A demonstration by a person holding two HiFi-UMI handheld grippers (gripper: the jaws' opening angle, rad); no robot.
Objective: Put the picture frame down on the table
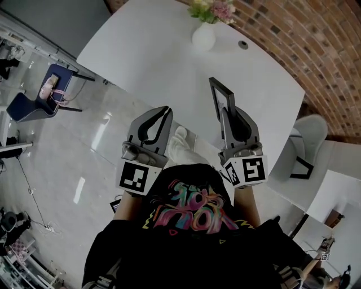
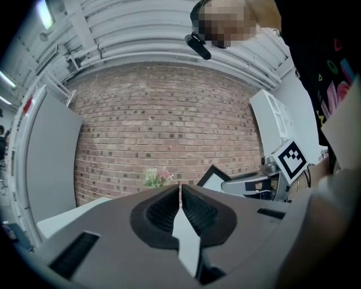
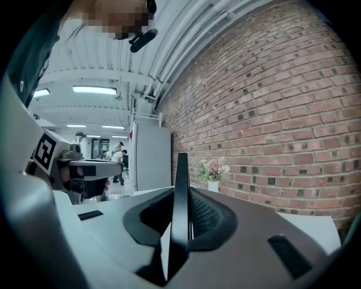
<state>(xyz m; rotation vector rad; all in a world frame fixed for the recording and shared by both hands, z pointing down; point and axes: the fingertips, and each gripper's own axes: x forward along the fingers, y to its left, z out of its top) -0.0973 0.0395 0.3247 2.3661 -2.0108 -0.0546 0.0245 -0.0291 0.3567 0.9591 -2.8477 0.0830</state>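
Closest to me is the black shirt (image 1: 192, 237) of the person wearing the rig; past it lies the big white table (image 1: 158, 51), where the frame has to go. Both tools are held out level over its near edge, side by side. The left gripper (image 1: 167, 110) has its jaws pressed together with nothing between them; I think it is only along for the ride, since one hand is enough for so light a thing. The right gripper (image 1: 228, 110) is clamped on the thin edge of the picture frame (image 1: 220, 97), so the frame stands up straight and sticks out ahead over the table; it looks not yet set down, though I cannot tell for sure. The white vase (image 1: 203, 36) with flowers (image 1: 211, 8) sits at the far side, well apart, so I would lower the frame near me and not bump it.
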